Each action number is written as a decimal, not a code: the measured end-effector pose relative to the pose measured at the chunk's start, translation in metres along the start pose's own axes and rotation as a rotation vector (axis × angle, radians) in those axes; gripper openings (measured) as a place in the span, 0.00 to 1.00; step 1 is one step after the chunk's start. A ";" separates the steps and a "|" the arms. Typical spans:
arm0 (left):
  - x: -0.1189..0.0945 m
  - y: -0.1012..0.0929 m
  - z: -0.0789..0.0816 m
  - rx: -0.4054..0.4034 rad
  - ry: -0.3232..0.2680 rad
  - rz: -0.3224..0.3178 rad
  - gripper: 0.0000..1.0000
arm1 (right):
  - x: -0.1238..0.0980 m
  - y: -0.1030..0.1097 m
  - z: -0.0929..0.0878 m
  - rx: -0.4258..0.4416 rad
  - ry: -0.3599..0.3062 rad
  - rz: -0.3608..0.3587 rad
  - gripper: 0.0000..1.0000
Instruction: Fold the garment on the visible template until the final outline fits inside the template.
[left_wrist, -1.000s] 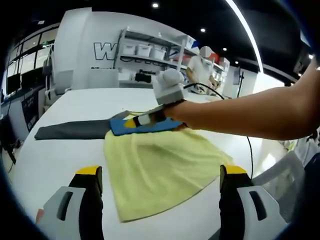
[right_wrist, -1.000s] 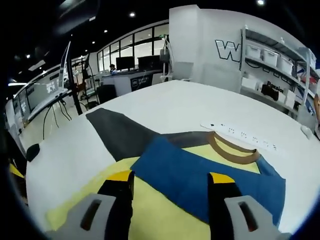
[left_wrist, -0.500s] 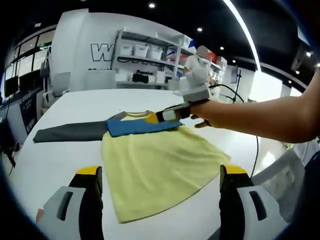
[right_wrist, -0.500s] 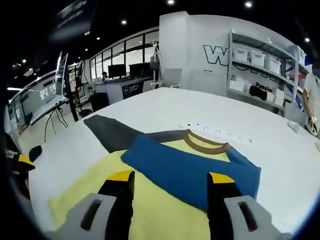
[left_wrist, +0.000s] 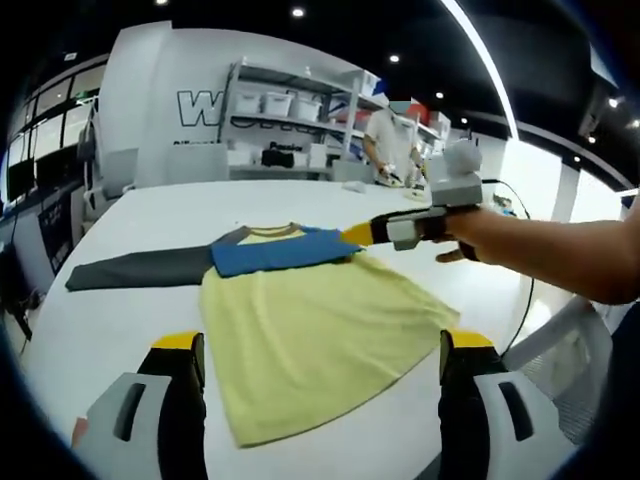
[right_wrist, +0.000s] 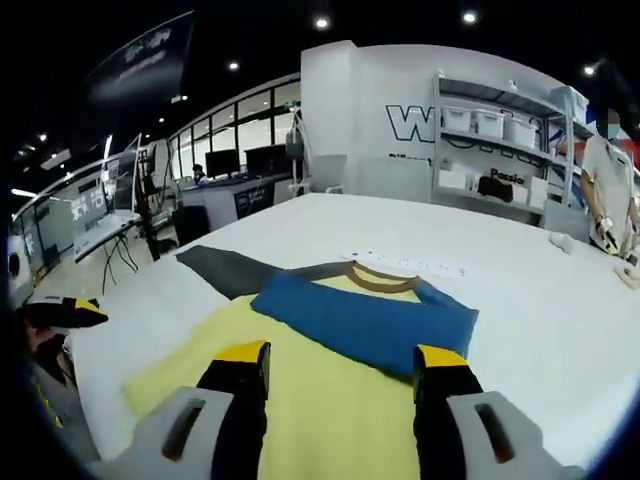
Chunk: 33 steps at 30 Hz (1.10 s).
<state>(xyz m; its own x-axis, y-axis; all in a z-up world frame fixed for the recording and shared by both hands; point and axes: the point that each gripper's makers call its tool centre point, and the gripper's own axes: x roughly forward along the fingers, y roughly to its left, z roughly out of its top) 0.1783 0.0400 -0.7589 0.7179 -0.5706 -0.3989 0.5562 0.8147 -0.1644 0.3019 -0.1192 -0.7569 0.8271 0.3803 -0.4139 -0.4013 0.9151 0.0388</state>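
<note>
Here the garment (left_wrist: 300, 320), a yellow T-shirt, lies flat on a white table (left_wrist: 140, 205), its hem nearest the left gripper view and its brown collar (right_wrist: 382, 279) far from both cameras. A blue sleeve (left_wrist: 275, 251) is folded across the chest, just under the collar, so it forms a blue band over the yellow body. The other sleeve, dark grey (left_wrist: 135, 267), stretches straight out sideways on the tabletop, unfolded. No template outline can be made out on the table in either view.

In the left gripper view the left gripper (left_wrist: 322, 365) has its two yellow-tipped jaws spread wide apart, one at each side of the shirt's hem end, with nothing between them. The right gripper (left_wrist: 400, 230) enters that view from the right, held in a person's hand above the table, just beyond the blue sleeve's end; whether its jaws are parted is not clear from this side. In the right gripper view its own jaws (right_wrist: 340, 365) stand apart over the yellow cloth, gripping nothing.

A white power strip (right_wrist: 405, 263) lies on the table just past the collar. Beyond the table stand shelving racks with white bins (left_wrist: 290, 105), and a person in a white shirt (left_wrist: 392, 140) stands near them.
</note>
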 end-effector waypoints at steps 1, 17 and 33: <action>0.000 0.000 0.000 0.001 -0.001 0.000 0.91 | -0.008 0.003 0.000 0.000 -0.003 -0.001 0.59; -0.001 -0.005 0.000 0.017 0.001 -0.015 0.91 | -0.096 0.026 -0.015 0.036 -0.079 -0.041 0.58; -0.008 0.004 0.005 -0.004 -0.019 0.015 0.91 | -0.105 0.048 -0.033 0.000 -0.049 -0.022 0.57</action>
<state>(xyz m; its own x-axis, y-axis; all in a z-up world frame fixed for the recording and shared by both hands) 0.1766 0.0475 -0.7522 0.7341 -0.5598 -0.3844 0.5434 0.8237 -0.1619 0.1833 -0.1199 -0.7417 0.8539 0.3659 -0.3700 -0.3825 0.9235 0.0304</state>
